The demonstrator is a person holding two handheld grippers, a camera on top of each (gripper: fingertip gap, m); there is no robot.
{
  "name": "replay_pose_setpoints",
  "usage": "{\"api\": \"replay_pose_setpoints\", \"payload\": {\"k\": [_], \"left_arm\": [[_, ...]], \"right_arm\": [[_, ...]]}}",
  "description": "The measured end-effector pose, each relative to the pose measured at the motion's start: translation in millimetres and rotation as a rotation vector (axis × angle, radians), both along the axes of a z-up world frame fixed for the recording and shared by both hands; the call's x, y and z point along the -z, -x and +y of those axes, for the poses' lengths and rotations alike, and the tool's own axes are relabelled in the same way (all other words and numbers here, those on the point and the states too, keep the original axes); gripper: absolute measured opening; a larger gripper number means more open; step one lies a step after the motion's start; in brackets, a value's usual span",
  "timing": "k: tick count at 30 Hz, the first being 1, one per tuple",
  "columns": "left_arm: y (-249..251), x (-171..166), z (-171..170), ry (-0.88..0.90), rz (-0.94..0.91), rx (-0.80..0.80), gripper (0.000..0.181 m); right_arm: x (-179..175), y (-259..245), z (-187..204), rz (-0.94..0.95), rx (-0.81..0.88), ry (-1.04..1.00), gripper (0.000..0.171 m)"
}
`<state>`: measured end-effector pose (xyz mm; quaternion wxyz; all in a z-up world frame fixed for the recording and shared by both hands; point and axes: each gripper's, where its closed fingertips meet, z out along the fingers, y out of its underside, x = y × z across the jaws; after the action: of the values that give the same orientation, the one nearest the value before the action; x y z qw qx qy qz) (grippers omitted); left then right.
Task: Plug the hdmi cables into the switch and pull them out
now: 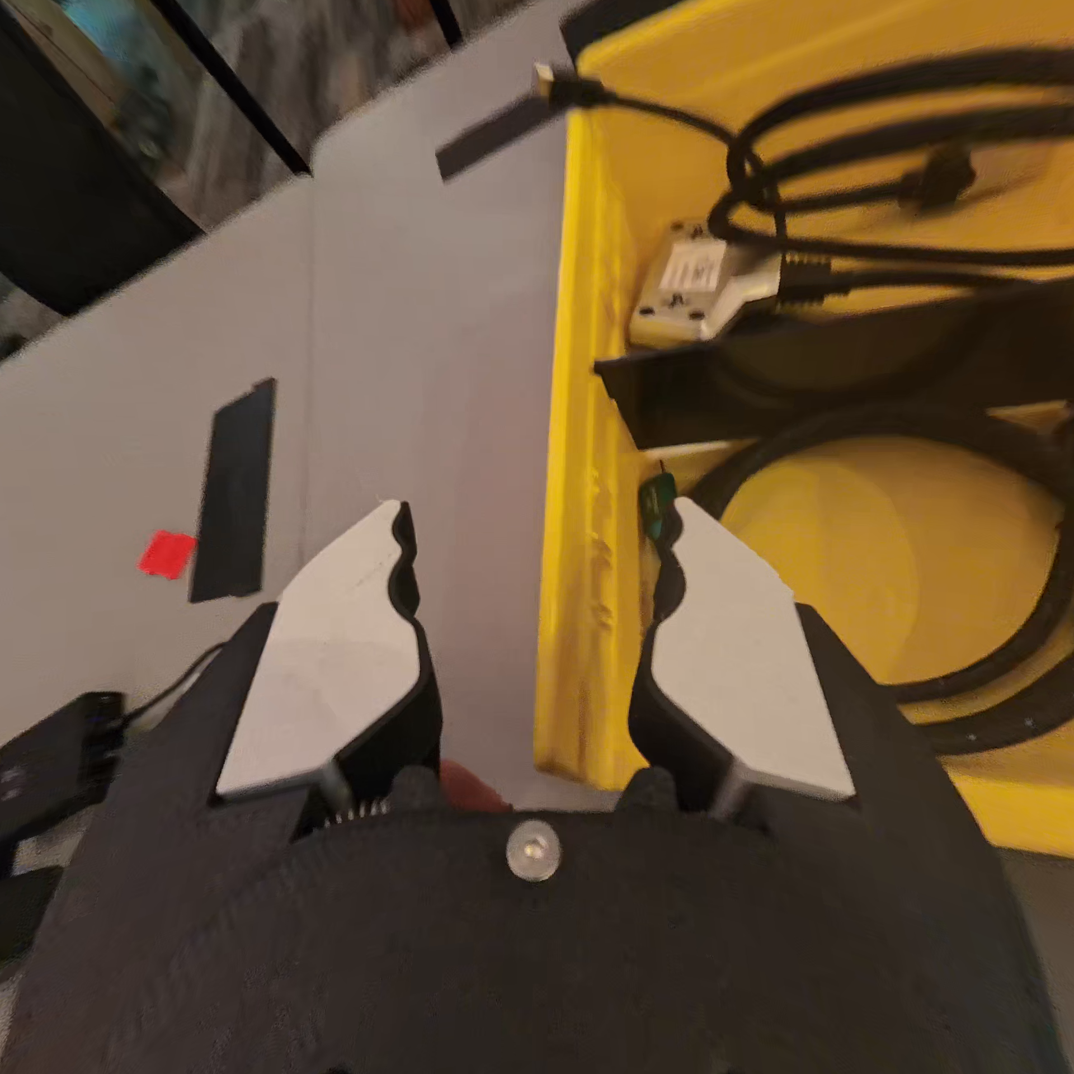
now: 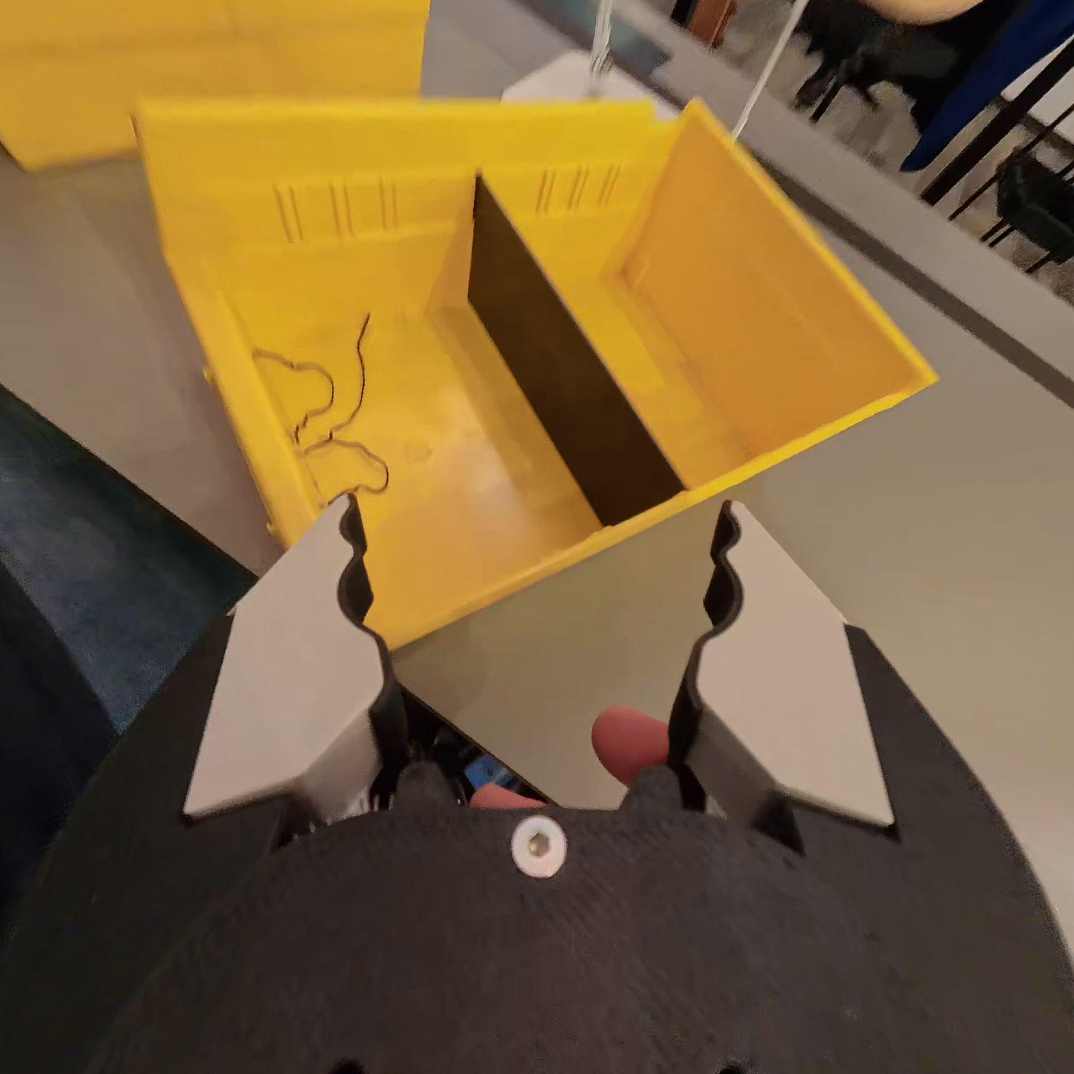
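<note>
In the left wrist view a yellow bin (image 1: pixel 581 407) holds a small silver switch (image 1: pixel 691 287) with black HDMI cables (image 1: pixel 872 273) plugged into its right side. More black cable (image 1: pixel 773 151) is coiled above it, and one plug end (image 1: pixel 558 87) hangs over the bin's rim. A black divider (image 1: pixel 813 383) splits the bin; a thicker black cable loop (image 1: pixel 1046 639) lies in the near compartment. My left gripper (image 1: pixel 540 511) is open and empty, straddling the bin's left wall. My right gripper (image 2: pixel 537 508) is open and empty over the near edge of another yellow bin (image 2: pixel 581 558).
The right view's bin has a black divider (image 2: pixel 558 372) and a thin dark thread (image 2: pixel 325 418) in its left compartment. On the grey table lie a black strip (image 1: pixel 232 494), a red tag (image 1: pixel 165 555) and a black device (image 1: pixel 52 761) at lower left. Another yellow bin (image 2: pixel 203 64) stands behind. The gap from one gripper's tips to the other's is roughly 55 centimeters.
</note>
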<state>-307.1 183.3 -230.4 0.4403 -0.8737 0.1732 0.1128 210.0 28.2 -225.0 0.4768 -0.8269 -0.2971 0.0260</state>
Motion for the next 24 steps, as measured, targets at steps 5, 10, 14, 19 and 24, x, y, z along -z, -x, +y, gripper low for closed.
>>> {"api": "replay_pose_setpoints", "payload": {"k": [5, 10, 14, 19, 24], "left_arm": [[-4, 27, 0, 0.054, 0.037, 0.06, 0.035], [-8, 27, -2, 0.062, -0.06, 0.066, 0.018], [-9, 27, -8, 0.067, -0.098, 0.055, 0.015], [-3, 27, -18, 0.061, -0.129, 0.035, 0.013], [6, 27, -29, 0.063, -0.162, 0.013, 0.01]], "right_arm": [[30, 3, 5, -0.045, -0.001, 0.041, 0.103], [37, -20, 16, -0.03, 0.044, 0.037, 0.056], [43, -39, 25, -0.038, 0.068, 0.033, 0.029], [43, -65, 37, -0.053, 0.116, 0.005, 0.012], [43, -84, 42, -0.082, 0.145, 0.006, 0.006]]}}
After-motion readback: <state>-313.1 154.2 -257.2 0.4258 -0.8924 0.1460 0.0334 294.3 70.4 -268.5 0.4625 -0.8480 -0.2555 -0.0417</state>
